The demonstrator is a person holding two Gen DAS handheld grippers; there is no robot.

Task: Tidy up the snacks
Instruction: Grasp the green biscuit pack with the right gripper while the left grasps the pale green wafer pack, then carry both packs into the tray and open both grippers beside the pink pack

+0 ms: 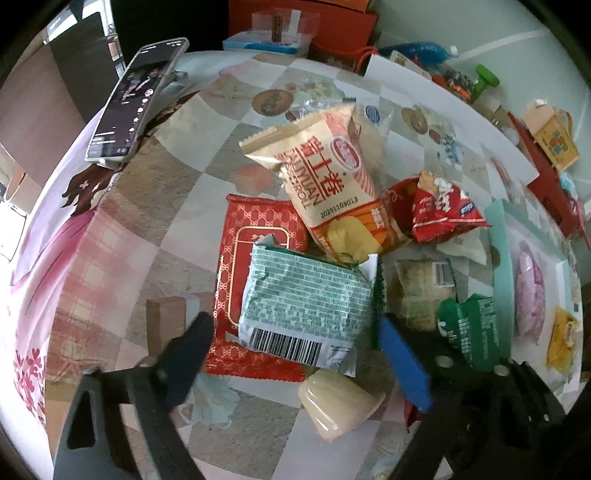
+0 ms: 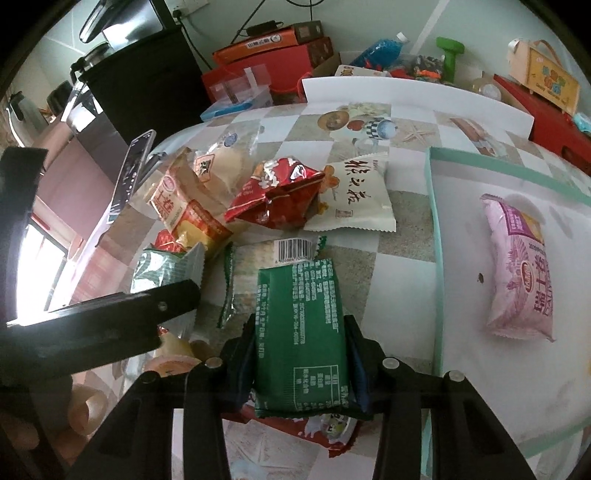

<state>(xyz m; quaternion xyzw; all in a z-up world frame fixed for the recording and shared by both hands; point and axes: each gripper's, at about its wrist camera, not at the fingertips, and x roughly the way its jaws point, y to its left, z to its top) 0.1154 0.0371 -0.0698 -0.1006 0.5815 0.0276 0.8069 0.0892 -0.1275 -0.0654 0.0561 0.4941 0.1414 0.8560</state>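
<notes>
2 tongs: right tongs (image 2: 301,363) pinch green packet (image 2: 301,332) beside tray (image 2: 437,236) edge; left tongs (image 1: 295,354) spread over pale-green packet (image 1: 306,295).

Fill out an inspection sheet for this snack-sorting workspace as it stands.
Surface: checkered tablecloth, crowded.
Job's things: loose snack packets piled mid-table; pink packet lies in the white tray.
Clutter: phone propped at the table's edge; boxes and bottles behind.
Grippers: right gripper shut on a dark green packet; left gripper open over a pale green packet, pads not pressing.
Cables: black cable on the back wall.
Surroundings: black cabinet.
</notes>
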